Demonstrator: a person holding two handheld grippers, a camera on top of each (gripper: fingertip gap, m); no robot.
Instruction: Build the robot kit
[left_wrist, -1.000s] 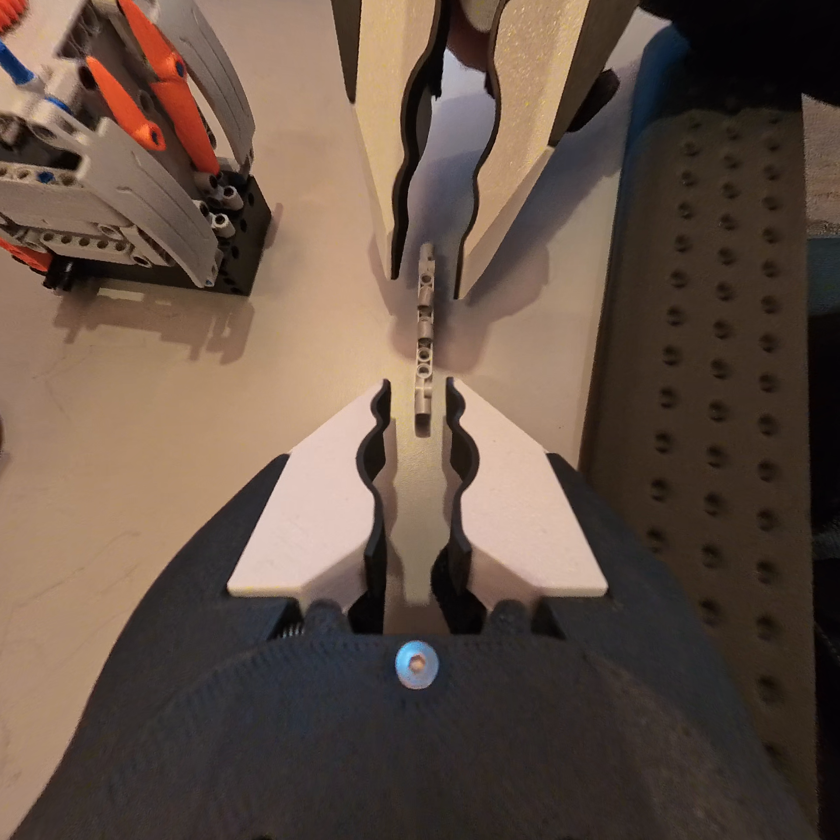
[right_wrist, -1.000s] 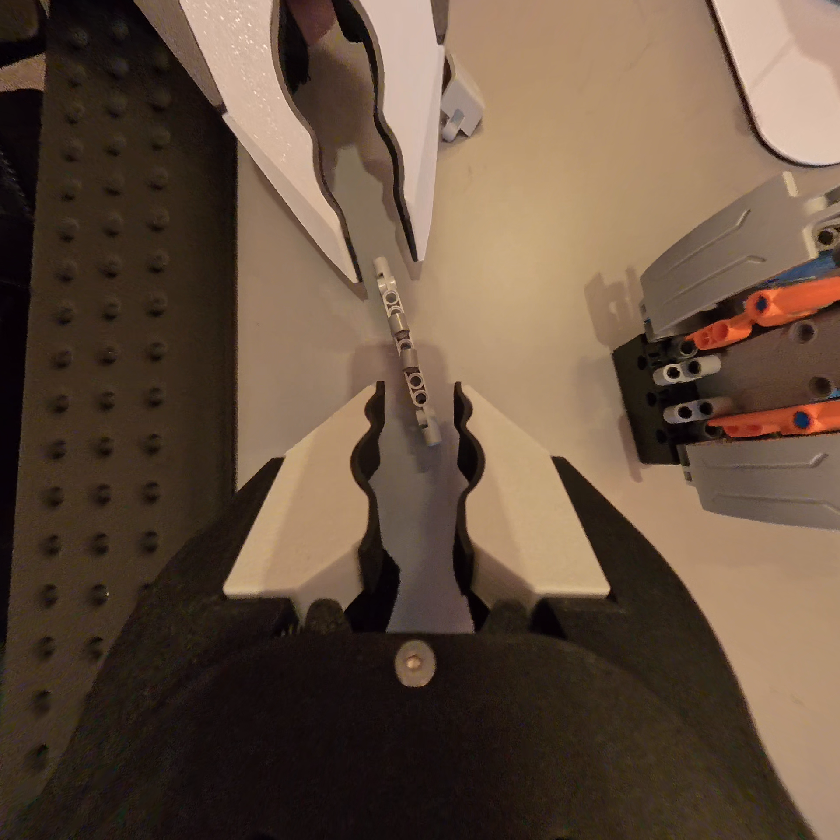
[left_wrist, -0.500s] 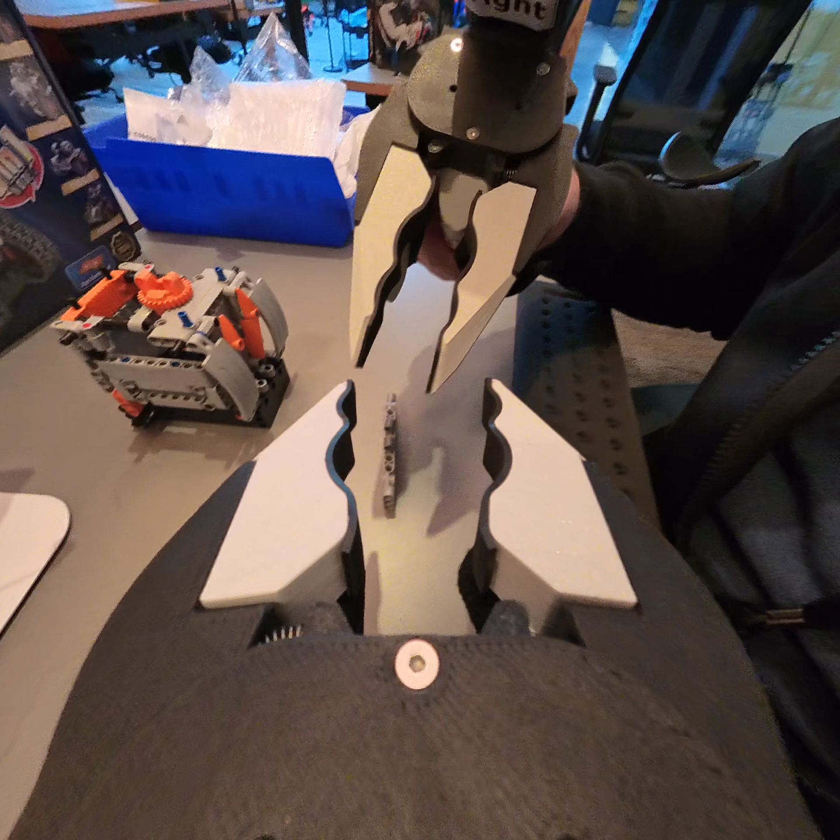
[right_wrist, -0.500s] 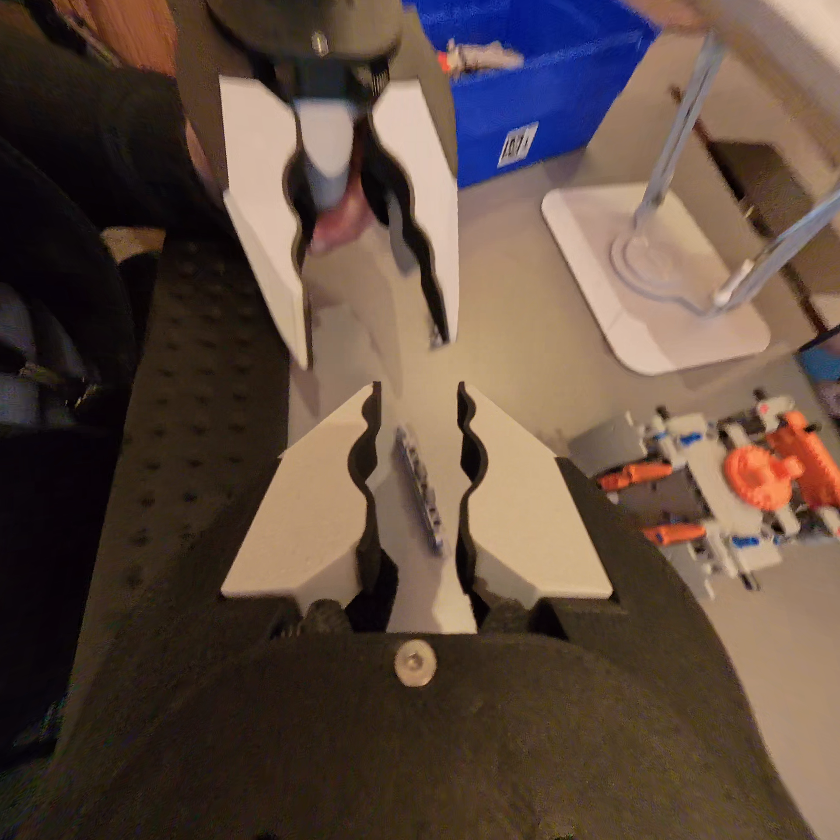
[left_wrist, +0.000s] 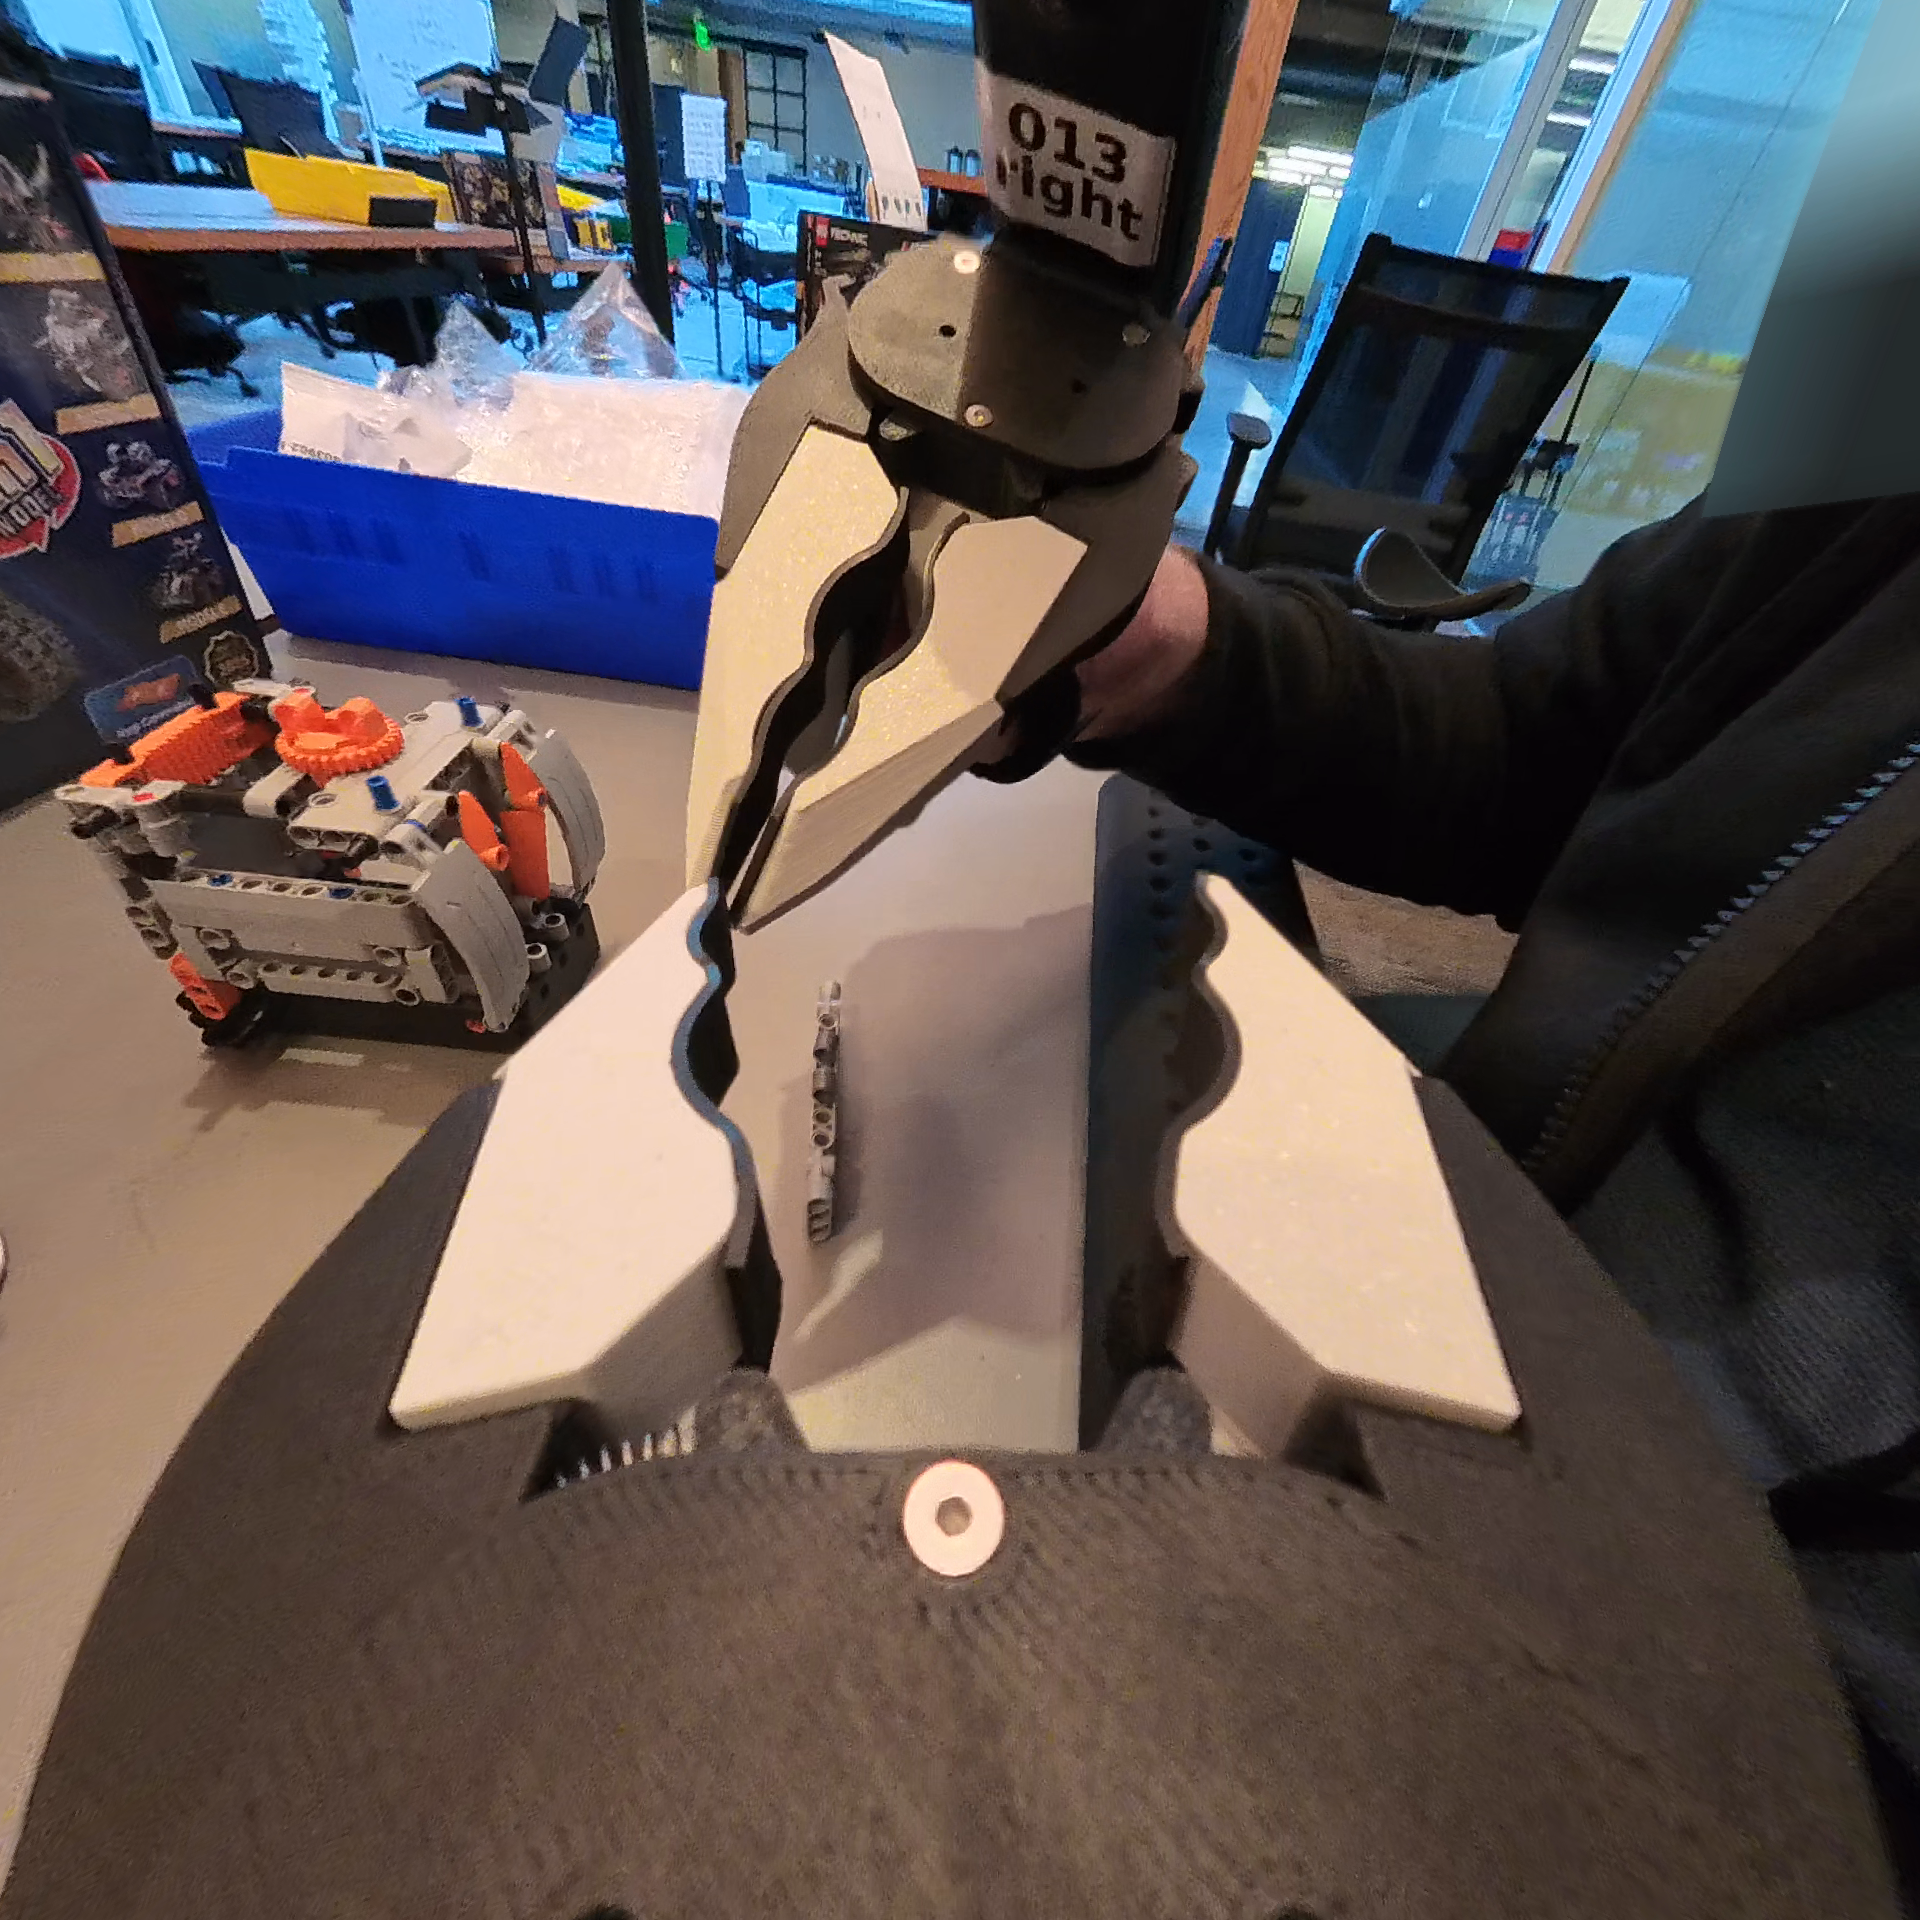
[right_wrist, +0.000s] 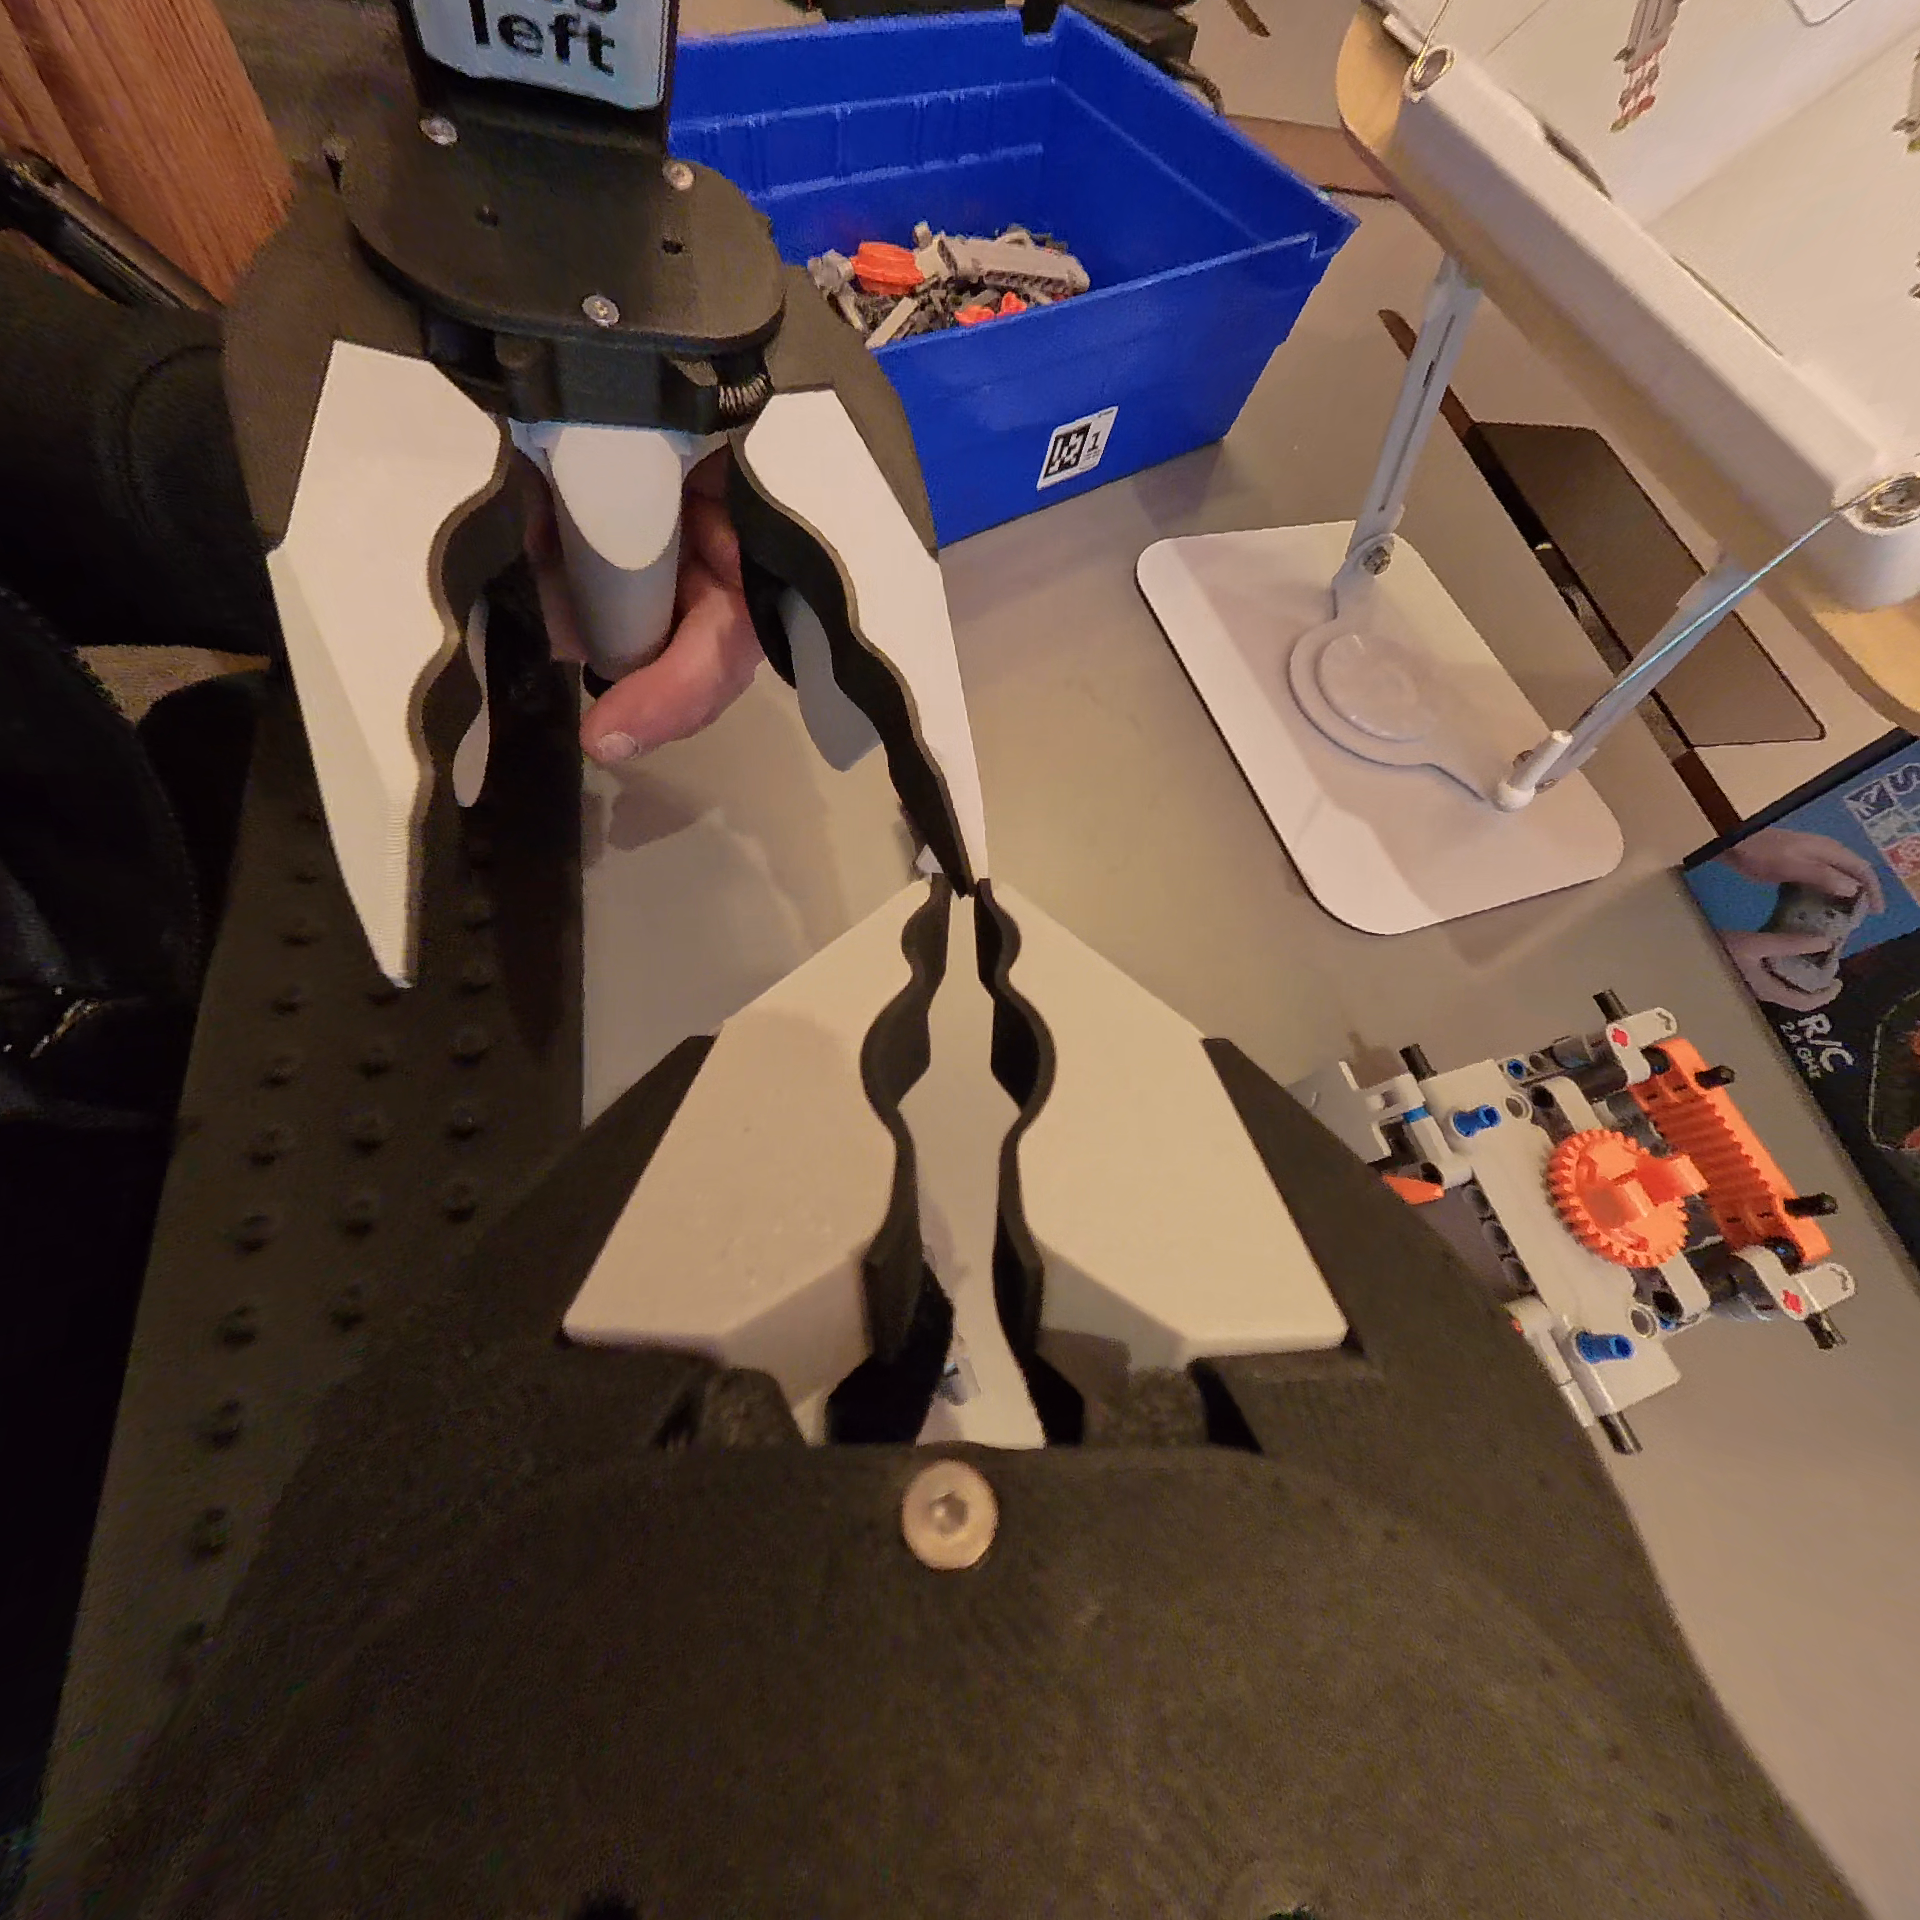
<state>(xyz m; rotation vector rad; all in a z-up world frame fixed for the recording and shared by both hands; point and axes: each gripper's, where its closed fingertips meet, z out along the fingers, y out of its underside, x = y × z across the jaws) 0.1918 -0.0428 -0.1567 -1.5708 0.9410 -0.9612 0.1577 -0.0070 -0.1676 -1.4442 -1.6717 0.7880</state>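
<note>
Left gripper (left_wrist: 951, 914) jaws spread wide, nothing between the pads. It hangs above the table (left_wrist: 208, 1195), tilted down at it. Right gripper (right_wrist: 961, 896) jaws pressed together, only a thin slit between the wavy pads, nothing pinched.

Grey linked-beam piece (left_wrist: 824, 1107) lies flat on the table, seen through the gap of the left gripper, touching neither finger. In the right wrist view it is almost wholly hidden behind the shut fingers; only a sliver shows low in the slit.

Right gripper (left_wrist: 743, 904) tip sits just beside the left gripper's left fingertip (left_wrist: 691, 925) in the left wrist view; cannot tell if they touch. Left gripper (right_wrist: 665, 925) is seen opposite in the right wrist view, a hand (right_wrist: 665, 665) on its grip.

Around:
- grey/orange brick assembly (left_wrist: 322, 883) on the table, well apart from both grippers
- blue bin (right_wrist: 1039, 260) with loose parts behind
- white lamp base (right_wrist: 1382, 727)
- dark studded mat (right_wrist: 312, 1143) along the table edge, partly under the left gripper
- printed box (left_wrist: 73, 499) at far left

Versus 1.0 s ago: both grippers were low, each straddling one end of the piece, jaws half open. Both are raised now, the left opened wider, the right closed. The piece stays on the table.
</note>
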